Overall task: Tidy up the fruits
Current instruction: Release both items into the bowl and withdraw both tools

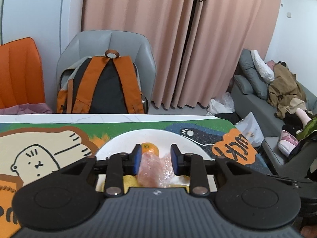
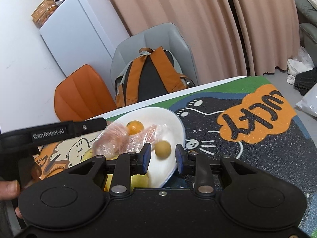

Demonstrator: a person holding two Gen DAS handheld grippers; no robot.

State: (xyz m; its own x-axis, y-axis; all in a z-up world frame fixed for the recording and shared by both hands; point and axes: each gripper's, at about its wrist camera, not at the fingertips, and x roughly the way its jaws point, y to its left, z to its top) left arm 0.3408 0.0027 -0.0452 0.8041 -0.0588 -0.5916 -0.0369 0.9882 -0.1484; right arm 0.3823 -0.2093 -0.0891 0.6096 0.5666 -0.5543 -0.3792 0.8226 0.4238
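Orange mandarin [image 2: 135, 127], brown round fruit [image 2: 162, 149], white plate [image 2: 174, 119]

Right gripper [image 2: 162, 156] over white plate [image 2: 174, 127], brown fruit [image 2: 162, 147] between pads

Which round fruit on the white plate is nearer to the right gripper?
The brownish-yellow fruit, just ahead of the right gripper; the orange lies farther back beside plastic wrap.

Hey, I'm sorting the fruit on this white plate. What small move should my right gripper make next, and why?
Probably ease the right gripper forward and slightly down until its pads flank the round tan fruit. That fruit lies loose on the white plate, just beyond the open jaws and in line with their gap, so a short advance should do.
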